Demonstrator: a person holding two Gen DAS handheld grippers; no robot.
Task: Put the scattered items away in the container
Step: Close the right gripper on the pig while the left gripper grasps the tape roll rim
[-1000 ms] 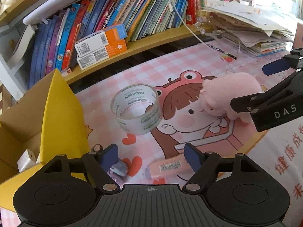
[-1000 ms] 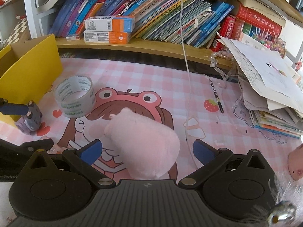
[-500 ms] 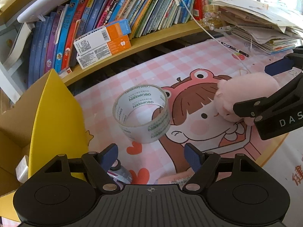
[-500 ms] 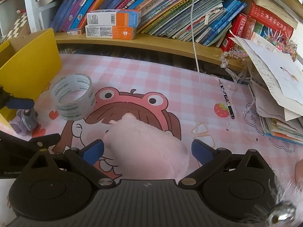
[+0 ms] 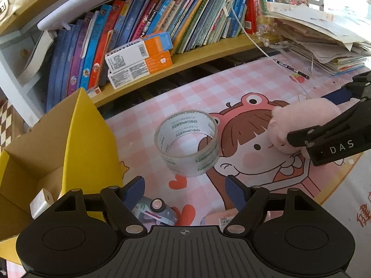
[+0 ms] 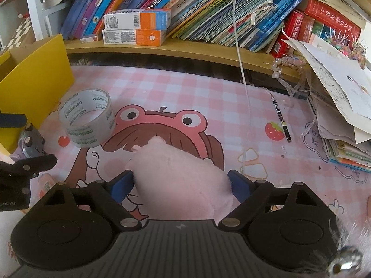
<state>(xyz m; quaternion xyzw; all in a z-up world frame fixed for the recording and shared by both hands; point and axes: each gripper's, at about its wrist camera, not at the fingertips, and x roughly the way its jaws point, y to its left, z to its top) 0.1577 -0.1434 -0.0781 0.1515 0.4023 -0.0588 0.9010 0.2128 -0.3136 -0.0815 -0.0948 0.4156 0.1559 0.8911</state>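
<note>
Scattered items on the pink checked worktop (image 6: 185,88), located relative to the tape roll (image 5: 187,142) and taken from left to right. The yellow container (image 5: 90,139) is standing open-topped just left of the roll, presumably so that items can be dropped in from above; a small white object (image 5: 41,200) is already lying inside. In front of the roll, the left tool (image 5: 185,191) is being held wide open and empty; a small purple figure (image 5: 154,210) and a pink labelled item (image 5: 220,219) are lying below its fingers, untouched. To the right of the roll, the pink plush toy (image 6: 180,180) is being enclosed by the right tool (image 6: 180,183), whose jaws have just been closing: the blue pads are meeting both flanks of the soft body, so a grasp is judged to be forming for transfer to the container. Far right of the roll, a pencil (image 6: 280,117) is being left untouched.
</note>
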